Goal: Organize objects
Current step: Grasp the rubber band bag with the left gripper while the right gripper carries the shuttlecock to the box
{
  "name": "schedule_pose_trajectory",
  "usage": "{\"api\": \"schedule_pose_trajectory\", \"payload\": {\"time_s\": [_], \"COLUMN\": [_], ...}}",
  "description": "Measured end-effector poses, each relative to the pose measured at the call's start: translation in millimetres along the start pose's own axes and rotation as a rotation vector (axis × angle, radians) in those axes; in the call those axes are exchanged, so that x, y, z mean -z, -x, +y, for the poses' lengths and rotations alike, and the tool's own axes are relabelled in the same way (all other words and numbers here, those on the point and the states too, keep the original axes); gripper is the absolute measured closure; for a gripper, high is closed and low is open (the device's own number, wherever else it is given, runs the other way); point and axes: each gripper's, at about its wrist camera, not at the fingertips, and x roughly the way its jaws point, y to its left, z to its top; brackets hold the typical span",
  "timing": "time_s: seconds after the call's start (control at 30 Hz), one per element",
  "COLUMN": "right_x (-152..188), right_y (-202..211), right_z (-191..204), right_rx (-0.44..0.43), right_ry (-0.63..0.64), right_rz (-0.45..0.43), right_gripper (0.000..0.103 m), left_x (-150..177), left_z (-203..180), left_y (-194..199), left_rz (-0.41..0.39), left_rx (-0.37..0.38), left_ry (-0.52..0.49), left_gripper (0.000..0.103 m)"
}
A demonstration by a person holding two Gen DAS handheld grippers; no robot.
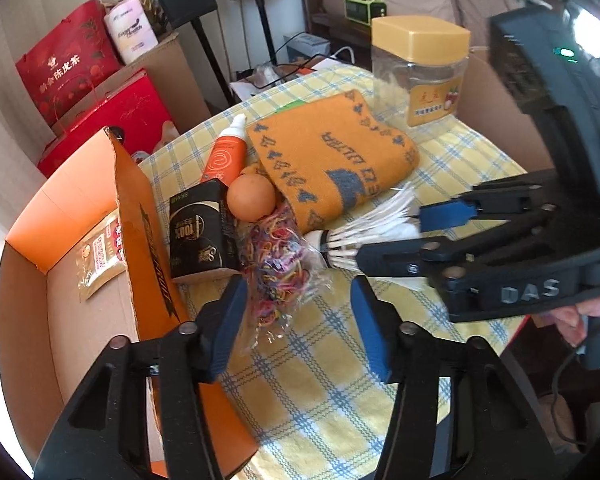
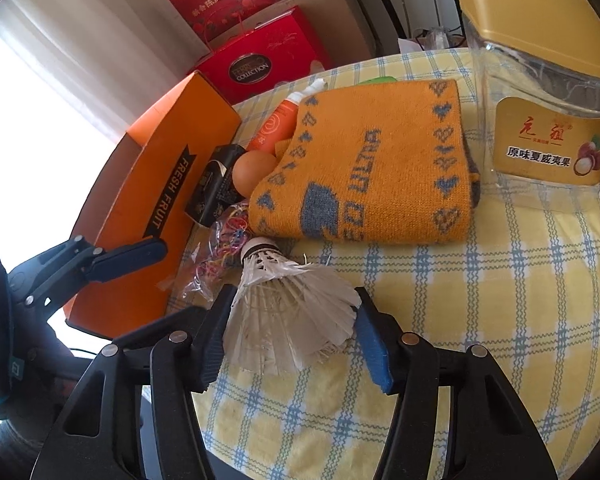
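On the yellow checked cloth (image 2: pixel 500 280) lies a white feather shuttlecock (image 2: pixel 288 320). My right gripper (image 2: pixel 294 296) is shut on its feather skirt, both pads touching the feathers; the left wrist view shows the same grip from the side, gripper (image 1: pixel 392 236) and shuttlecock (image 1: pixel 340 240). My left gripper (image 1: pixel 300 312) hangs open just over a clear bag of coloured rubber bands (image 1: pixel 276 268), the bag's near end between its tips with the right pad clear of it. Left of the bag stands an open orange cardboard box (image 1: pixel 140 216) with a snack packet (image 1: pixel 98 256) inside.
Beside the box are a black carton (image 1: pixel 200 232), an orange ball (image 1: pixel 252 198), an orange spray bottle (image 1: pixel 224 152) and a folded orange knitted cloth (image 1: pixel 328 152). A clear jar with a yellow lid (image 1: pixel 420 68) stands at the back. Red gift boxes (image 1: pixel 112 120) sit beyond the table.
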Motion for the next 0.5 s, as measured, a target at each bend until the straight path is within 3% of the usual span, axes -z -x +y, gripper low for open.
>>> {"api": "schedule_pose_trajectory", "payload": {"time_s": [0.1, 0.33, 0.5], "right_x": [0.2, 0.8, 1.0], "right_y": [7.8, 34.0, 45.1], "right_z": [0.4, 3.1, 2.2], "right_rx": [0.013, 0.055, 0.05], "right_ry": [-0.005, -0.009, -0.017], "right_rz": [-0.017, -0.059, -0.084], "right_gripper": [0.044, 0.044, 0.044], "left_x": [-3.8, -2.4, -4.8], "left_z": [3.3, 10.6, -4.6], "left_y": [-2.4, 9.4, 12.5], "left_rz": [0.01, -0.015, -0.024], "left_rx": [-0.012, 0.001, -0.019], "left_ry": [0.022, 0.074, 0.013], "left_gripper": [0.061, 0.06, 0.06]}}
